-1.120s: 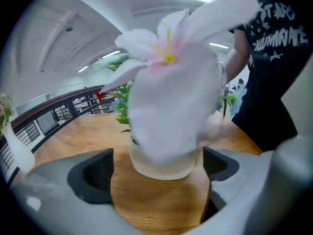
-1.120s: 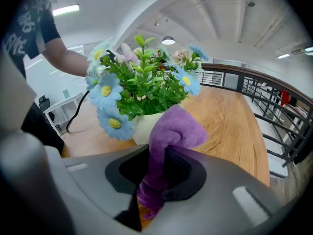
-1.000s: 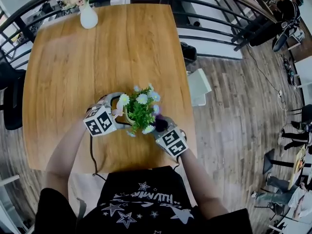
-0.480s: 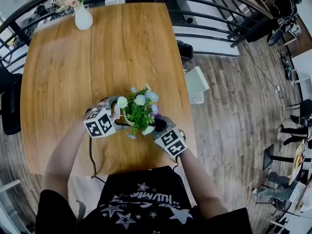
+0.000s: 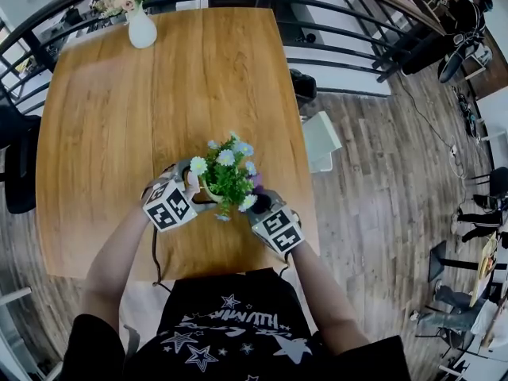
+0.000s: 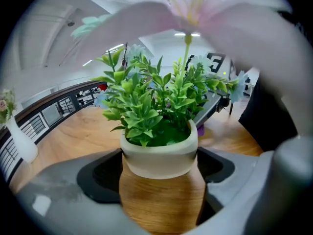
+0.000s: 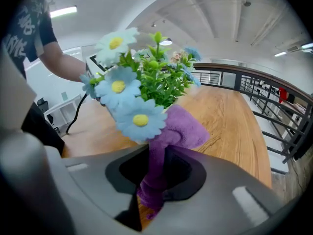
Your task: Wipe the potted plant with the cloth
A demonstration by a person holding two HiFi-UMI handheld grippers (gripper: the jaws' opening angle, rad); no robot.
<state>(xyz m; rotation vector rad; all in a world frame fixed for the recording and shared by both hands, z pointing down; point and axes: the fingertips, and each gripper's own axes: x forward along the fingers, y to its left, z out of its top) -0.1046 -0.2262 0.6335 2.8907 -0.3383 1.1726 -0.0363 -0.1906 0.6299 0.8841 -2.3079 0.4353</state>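
1. While my left gripper (image 6: 161, 185) reaches in from the side, its fingers (image 6: 54, 195), which have just been closing, grip the potted plant (image 6: 159, 153) on both sides. They press on the wood-grain belly of the pot, below its pale rim.
2. My right gripper (image 7: 152, 187) has its fingers (image 7: 234, 199) pinched tight on the purple cloth (image 7: 176, 129). One end hangs down in the gap and the other rises out of it as a bunched tuft.
3. That tuft lies against the side of the plant that faces my right gripper, just beneath a blue daisy (image 7: 140, 120) and close under the green leaves.
4. Seen from my head, the plant sits between my two grippers, near the front edge of the desk (image 5: 119, 117) and toward its right side. I cannot tell whether the pot's base rests on the wood or is raised.
5. The plant stands roughly upright, with white and pale-blue flowers spread over the foliage.
6. At the far left corner of the desk stands a white vase (image 5: 142, 30) of pale flowers, well apart from the plant. A dark railing (image 5: 341, 10) curves round beyond the desk.
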